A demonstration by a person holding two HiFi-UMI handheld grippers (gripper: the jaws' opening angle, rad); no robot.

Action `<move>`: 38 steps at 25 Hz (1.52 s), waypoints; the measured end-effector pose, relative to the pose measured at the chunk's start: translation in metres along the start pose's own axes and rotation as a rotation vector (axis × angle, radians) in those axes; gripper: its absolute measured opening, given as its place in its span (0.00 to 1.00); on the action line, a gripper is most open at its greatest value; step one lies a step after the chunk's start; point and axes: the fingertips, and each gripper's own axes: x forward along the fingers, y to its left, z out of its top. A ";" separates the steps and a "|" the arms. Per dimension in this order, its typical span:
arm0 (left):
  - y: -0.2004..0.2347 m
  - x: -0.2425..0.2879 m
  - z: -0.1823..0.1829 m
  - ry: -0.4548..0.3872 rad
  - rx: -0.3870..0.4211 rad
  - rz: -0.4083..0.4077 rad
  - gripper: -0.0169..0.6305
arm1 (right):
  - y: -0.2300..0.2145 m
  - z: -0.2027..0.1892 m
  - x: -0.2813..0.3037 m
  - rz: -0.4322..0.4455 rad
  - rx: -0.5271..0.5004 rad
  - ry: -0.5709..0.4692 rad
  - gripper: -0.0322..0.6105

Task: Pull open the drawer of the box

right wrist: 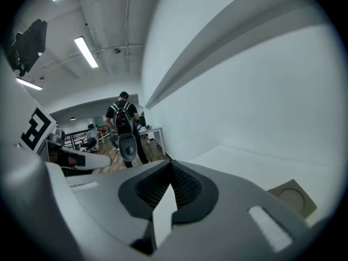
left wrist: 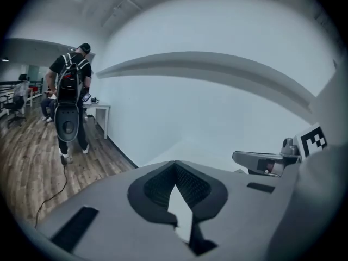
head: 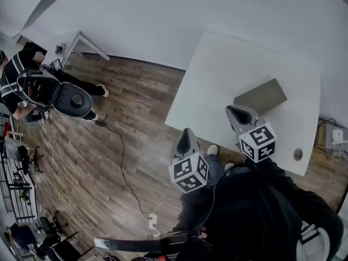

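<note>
Head view, left to right. A person (head: 32, 83) wearing a backpack stands at far left on the wooden floor (head: 136, 124), well apart from the table. A dark cable (head: 122, 167) trails across the boards toward a white power strip (head: 153, 220).

The left gripper (head: 187, 134) is held at the near left edge of the white table (head: 228, 64), its marker cube (head: 188, 173) toward the camera. In the left gripper view its jaws meet at the tips (left wrist: 175, 165) with nothing between them.

The right gripper (head: 234, 113) is held above the table, just beside the near left corner of the box (head: 261, 95). In the right gripper view its jaws are likewise closed and empty (right wrist: 171, 165). The box (right wrist: 293, 197) appears low and to the right of them, apart from the gripper.

The box is grey and flat, lying on the table right of centre. A round recess shows in its top; its drawer cannot be made out in any view.

A small round object (head: 297, 154) lies near the table's near right edge.
</note>
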 end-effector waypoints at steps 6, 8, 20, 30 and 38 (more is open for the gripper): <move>-0.023 0.056 0.028 0.058 0.085 -0.176 0.02 | -0.042 0.017 0.005 -0.194 0.068 -0.033 0.04; -0.032 0.069 0.028 0.084 0.111 -0.230 0.02 | -0.053 0.015 -0.001 -0.260 0.090 -0.040 0.04; -0.129 0.127 0.017 0.198 0.267 -0.548 0.02 | -0.125 -0.003 -0.063 -0.609 0.221 -0.084 0.04; -0.196 0.120 -0.019 0.278 0.374 -0.734 0.02 | -0.137 -0.038 -0.133 -0.812 0.315 -0.107 0.04; -0.224 0.097 -0.037 0.286 0.391 -0.755 0.02 | -0.146 -0.042 -0.172 -0.835 0.315 -0.133 0.04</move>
